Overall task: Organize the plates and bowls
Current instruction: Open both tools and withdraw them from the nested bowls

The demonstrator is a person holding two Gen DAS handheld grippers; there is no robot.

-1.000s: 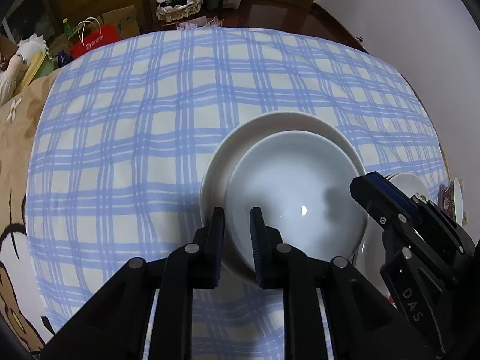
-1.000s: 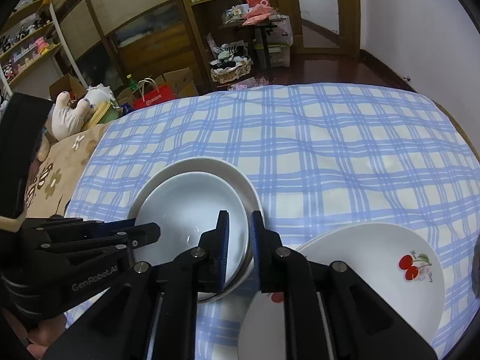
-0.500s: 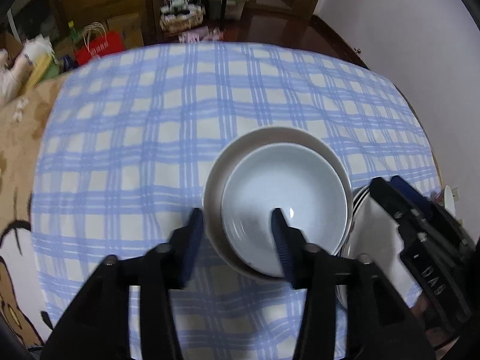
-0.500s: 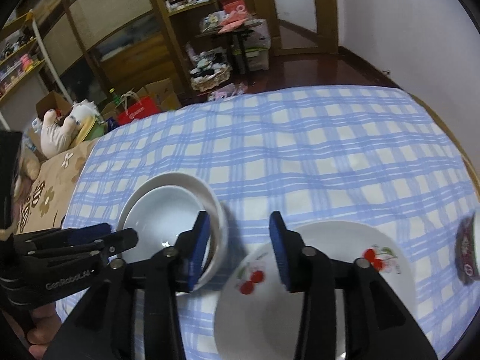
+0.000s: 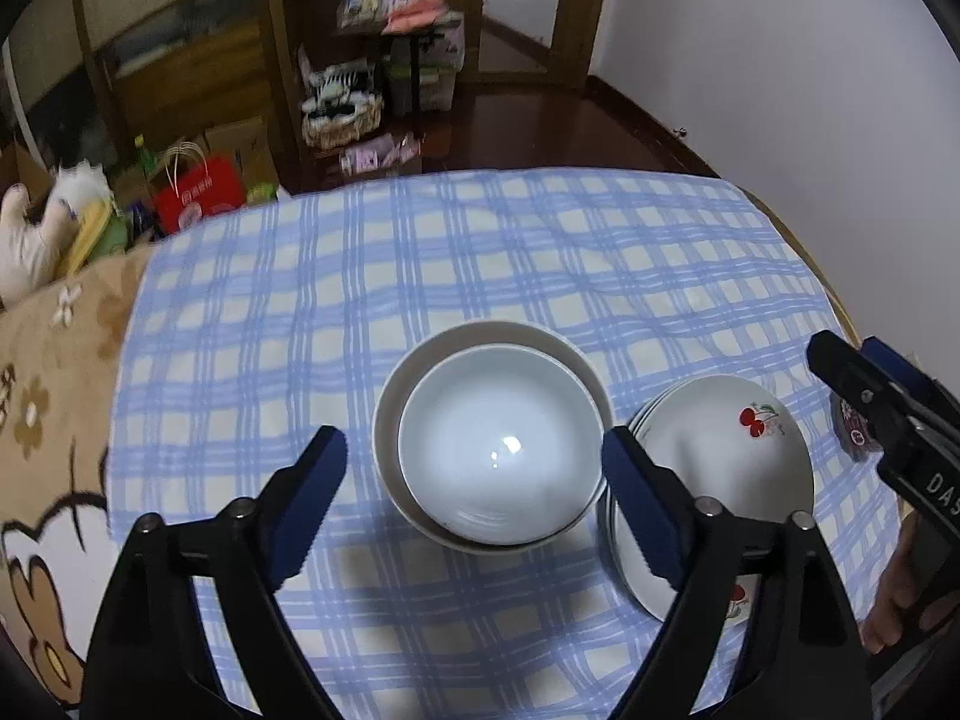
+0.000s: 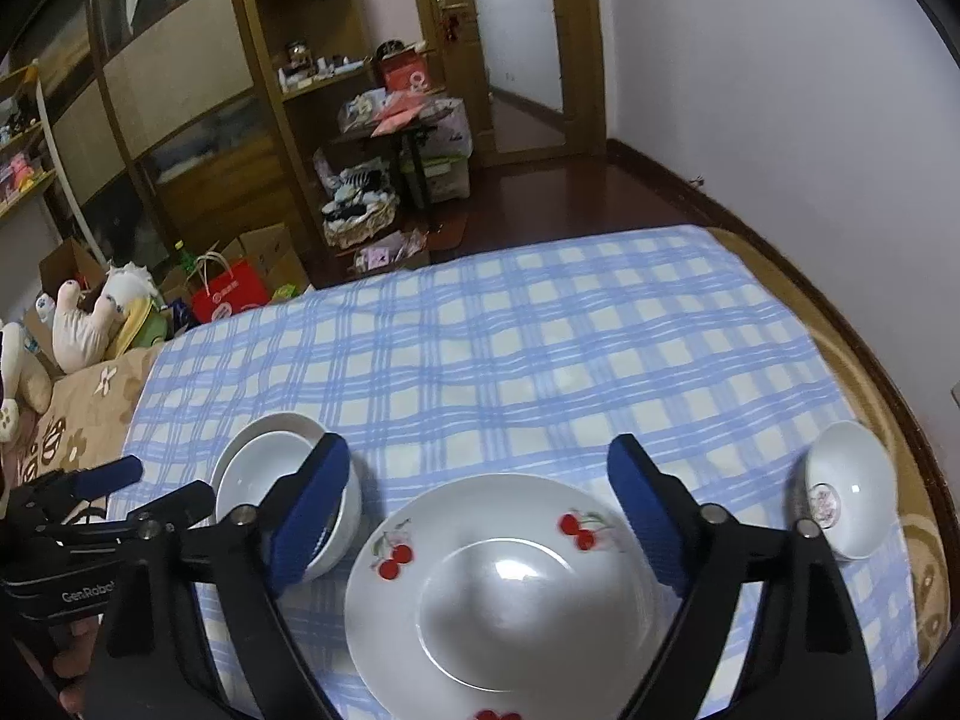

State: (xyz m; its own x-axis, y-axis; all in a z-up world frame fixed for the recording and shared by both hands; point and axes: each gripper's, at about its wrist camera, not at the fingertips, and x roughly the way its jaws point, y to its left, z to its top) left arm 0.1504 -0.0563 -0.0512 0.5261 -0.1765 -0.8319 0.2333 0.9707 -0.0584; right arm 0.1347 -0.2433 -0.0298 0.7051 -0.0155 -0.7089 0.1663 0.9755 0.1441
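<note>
Two white bowls sit nested, the smaller one inside the larger, at the centre of the left wrist view on a blue-checked cloth that covers the worktop. The inner bowl is plain and glossy, with a small light spot near its bottom, and it lies off-centre toward the lower edge of the outer one. Just beside them, to the right in that view, is a stack of white plates painted with red cherries; the edges of more than one plate show at its left rim. In the right wrist view the top plate fills the lower middle of the frame, with cherry sprigs at its left, upper right and bottom rim. A small white bowl with a flower print inside stands well apart at the right of that frame, near the cloth's edge.

The left gripper hangs above the nested bowls, its blue-padded jaws spread wide to either side of them and touching nothing. The right gripper hangs above the plates, its jaws likewise spread wide and holding nothing. Each gripper shows in the other's view: the right at the right edge, the left at the lower left, beside the nested bowls.
</note>
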